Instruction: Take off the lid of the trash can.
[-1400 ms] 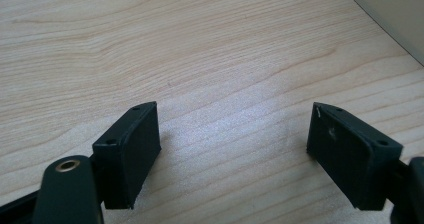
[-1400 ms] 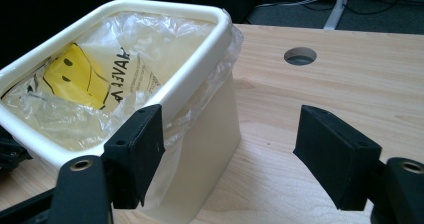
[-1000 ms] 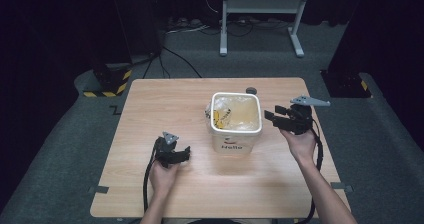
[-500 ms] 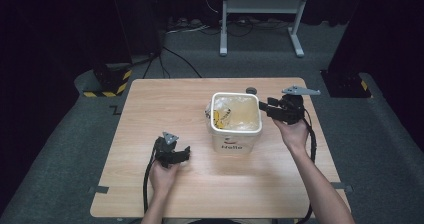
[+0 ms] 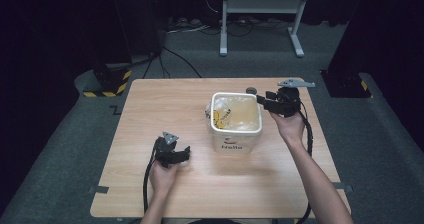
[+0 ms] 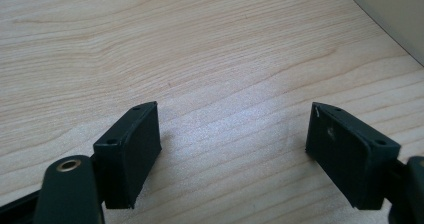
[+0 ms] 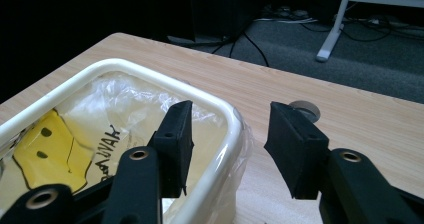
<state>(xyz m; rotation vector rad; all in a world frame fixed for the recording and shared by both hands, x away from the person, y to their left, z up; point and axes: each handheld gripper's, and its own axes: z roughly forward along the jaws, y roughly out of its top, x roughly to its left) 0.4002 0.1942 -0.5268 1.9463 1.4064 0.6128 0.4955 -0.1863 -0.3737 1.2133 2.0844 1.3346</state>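
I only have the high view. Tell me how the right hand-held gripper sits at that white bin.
Observer: In the right gripper view, the right hand-held gripper straddles a corner of the bin. One jaw is inside the rim and one outside. The jaws have just been closing but are not pressing on the rim.
Operator: Tell me what lines the bin.
Observer: A clear plastic bag. It is printed with a yellow smiley face and black lettering.
Operator: Check the other side.
Observer: In the left gripper view, the left hand-held gripper has its jaws wide apart over the bare wooden table, with nothing between them.
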